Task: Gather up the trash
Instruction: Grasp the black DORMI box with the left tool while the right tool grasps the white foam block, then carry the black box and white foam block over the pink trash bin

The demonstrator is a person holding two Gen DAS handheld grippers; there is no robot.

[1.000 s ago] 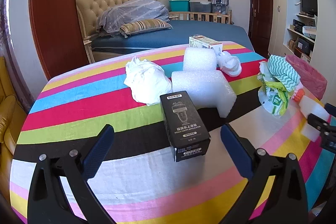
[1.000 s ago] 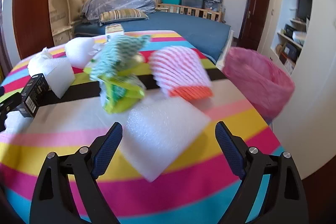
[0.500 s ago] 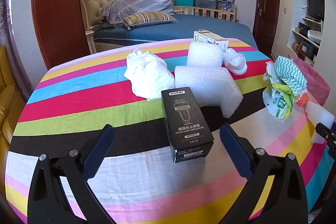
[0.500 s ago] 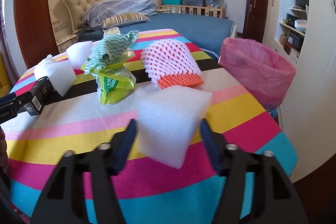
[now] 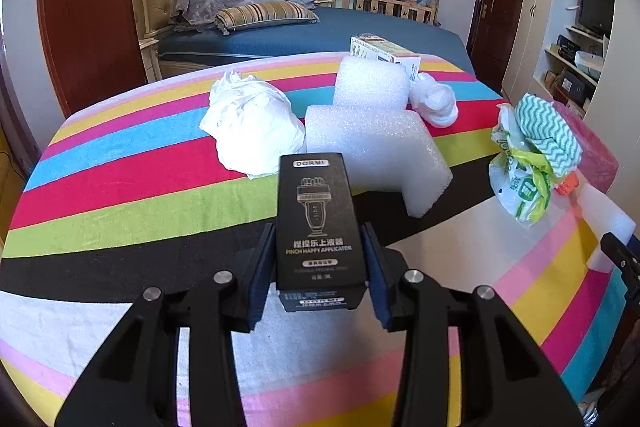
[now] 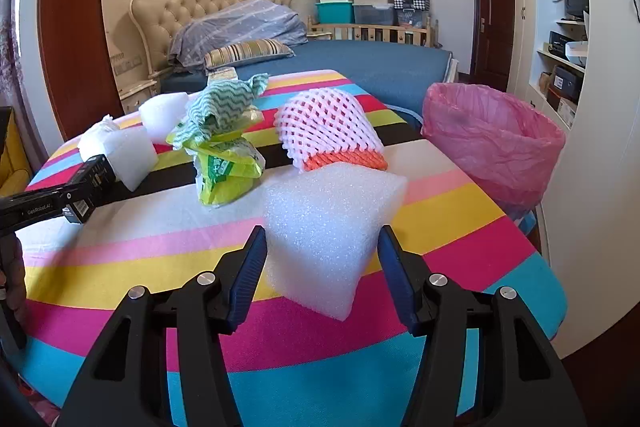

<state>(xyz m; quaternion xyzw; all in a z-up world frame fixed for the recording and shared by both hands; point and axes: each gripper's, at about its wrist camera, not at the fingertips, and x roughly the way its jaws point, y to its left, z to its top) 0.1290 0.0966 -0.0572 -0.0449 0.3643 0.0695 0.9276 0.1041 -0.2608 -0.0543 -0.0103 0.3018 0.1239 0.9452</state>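
Observation:
A black product box (image 5: 316, 211) stands on the striped tablecloth (image 5: 120, 195), and my left gripper (image 5: 318, 239) is closing on it, both blue pads pressed to its sides. My right gripper (image 6: 322, 239) is shut on a white foam block (image 6: 328, 211), held tilted over the table's near edge. A bin lined with a pink bag (image 6: 492, 143) stands beside the table on the right. In the right wrist view the left gripper's finger (image 6: 40, 205) shows at the left edge with the black box (image 6: 90, 183).
More trash lies on the table: a crumpled white bag (image 5: 252, 123), large foam pieces (image 5: 372, 143), a small white bag (image 5: 436, 99), a carton (image 5: 384, 51), a green plastic bag under a zigzag cloth (image 6: 224, 131) and a pink foam net (image 6: 328, 127). A bed stands behind.
Both grippers were wide open a second ago. The right one closed on the foam block first; the left one has just closed on the black box.

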